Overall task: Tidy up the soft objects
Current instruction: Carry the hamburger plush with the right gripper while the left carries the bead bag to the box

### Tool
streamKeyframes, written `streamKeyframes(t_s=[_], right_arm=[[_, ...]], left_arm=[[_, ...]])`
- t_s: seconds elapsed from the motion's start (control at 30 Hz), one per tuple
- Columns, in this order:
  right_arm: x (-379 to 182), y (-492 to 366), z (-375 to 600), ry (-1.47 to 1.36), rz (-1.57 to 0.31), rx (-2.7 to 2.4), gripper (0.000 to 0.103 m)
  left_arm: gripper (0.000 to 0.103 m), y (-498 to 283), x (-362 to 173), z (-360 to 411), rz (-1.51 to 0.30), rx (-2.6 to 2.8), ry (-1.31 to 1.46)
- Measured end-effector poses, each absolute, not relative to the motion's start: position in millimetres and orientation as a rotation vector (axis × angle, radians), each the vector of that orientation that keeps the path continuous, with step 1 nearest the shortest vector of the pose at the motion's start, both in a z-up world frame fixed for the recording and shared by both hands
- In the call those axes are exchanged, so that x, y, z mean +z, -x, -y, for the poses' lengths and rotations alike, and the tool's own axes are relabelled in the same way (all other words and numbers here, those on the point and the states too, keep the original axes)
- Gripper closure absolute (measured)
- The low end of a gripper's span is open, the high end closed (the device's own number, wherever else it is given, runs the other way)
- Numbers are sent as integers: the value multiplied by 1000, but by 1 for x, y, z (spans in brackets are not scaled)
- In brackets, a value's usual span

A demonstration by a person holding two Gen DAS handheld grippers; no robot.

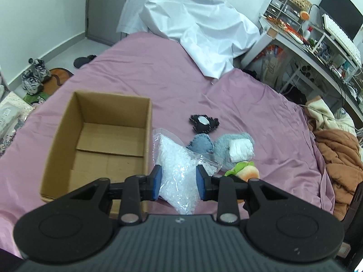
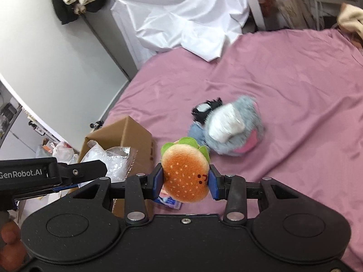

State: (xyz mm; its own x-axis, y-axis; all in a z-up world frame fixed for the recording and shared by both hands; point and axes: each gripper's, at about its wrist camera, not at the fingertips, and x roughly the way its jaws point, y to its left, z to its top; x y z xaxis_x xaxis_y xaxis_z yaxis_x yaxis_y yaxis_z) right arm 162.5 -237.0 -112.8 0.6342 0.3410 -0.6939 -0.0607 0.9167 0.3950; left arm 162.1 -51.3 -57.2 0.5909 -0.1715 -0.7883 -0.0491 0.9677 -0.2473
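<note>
Bedroom, mauve-sheeted bed [image 1: 136,72] as work surface. Open brown cardboard box [image 1: 99,140], left of centre in left wrist view, empty and ready as receptacle. Left hand-held gripper [image 1: 178,182] clamped on clear plastic bag of white pellets [image 1: 179,170], beside box wall. Right hand-held gripper [image 2: 185,182] pinching orange burger-shaped plush [image 2: 186,176], lower centre. Grey furry plush [image 2: 231,129], blue felt piece [image 1: 200,145] and black felt piece [image 1: 204,123] lying on sheet, apparently awaiting sorting.

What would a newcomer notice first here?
The burger plush clamped in the right hand-held gripper over the pink bedsheet. Next, the clear bag of white pellets pinched in the left hand-held gripper, beside the empty cardboard box.
</note>
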Motion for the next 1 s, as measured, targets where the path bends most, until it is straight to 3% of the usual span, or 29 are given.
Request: streamKeyframes(t_s=[1.0], right_arm=[[-71, -211, 160, -162, -752, 501, 63]], left_arm=[[72, -173, -20, -16, -832, 79, 266]])
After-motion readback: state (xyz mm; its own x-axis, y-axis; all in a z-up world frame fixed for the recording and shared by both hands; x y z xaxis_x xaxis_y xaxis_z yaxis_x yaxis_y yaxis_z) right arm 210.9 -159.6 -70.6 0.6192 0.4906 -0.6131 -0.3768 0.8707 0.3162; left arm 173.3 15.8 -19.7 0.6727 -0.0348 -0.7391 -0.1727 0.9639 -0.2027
